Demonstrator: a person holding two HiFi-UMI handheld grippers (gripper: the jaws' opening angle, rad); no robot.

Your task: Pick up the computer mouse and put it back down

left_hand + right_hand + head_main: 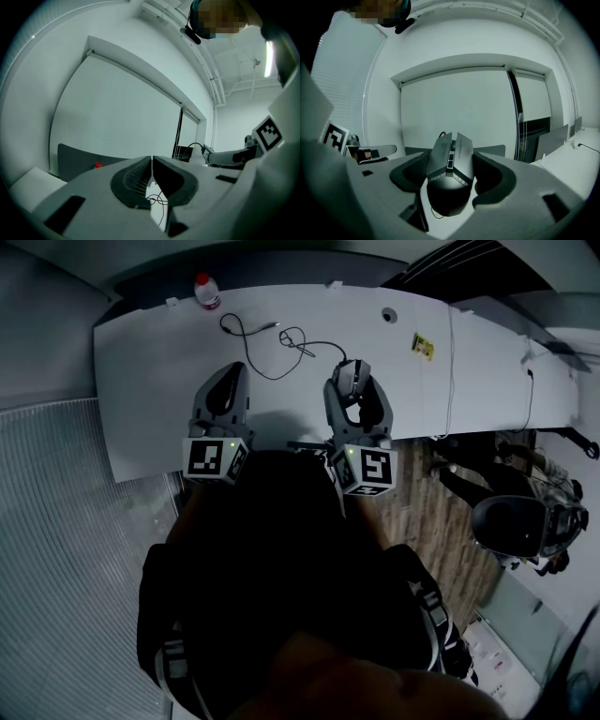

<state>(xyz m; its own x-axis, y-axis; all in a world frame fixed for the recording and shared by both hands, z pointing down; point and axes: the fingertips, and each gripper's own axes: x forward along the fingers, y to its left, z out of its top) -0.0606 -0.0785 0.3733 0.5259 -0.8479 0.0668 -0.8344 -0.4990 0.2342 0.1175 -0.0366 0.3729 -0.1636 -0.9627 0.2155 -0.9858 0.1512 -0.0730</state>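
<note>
Grippers: two, one in each of the person's hands, both over the white table (150, 381), each with one marker cube at its near end
Left gripper (232, 371): clenched, its two dark pads pressed together with nothing between them; it is left of the mouse and apart from it
Left gripper, own view (152, 161): the pads meet along one thin seam, and below them a strip of table and a loop of cable show
Right gripper (353, 382): grasping the mouse, one jaw on each flank
Right gripper, own view (450, 161): the jaws are spread to the width of the mouse body, which fills the gap between them
Mouse (351, 374): one, grey and angular, held between the right gripper's jaws over the middle of the table, towards its far edge
Mouse, right gripper view (449, 173): rounded dark rear nearest the camera, nose pointing away; whether it rests on the table cannot be told
Cable (246, 338): one thin black lead, lying in loose loops on the table and running to the nose of the mouse
Bottle (206, 291): one, red-capped, upright at the far left edge of the table, well apart from both grippers
Sticker (423, 346): one, yellow, flat on the table right of the mouse
</note>
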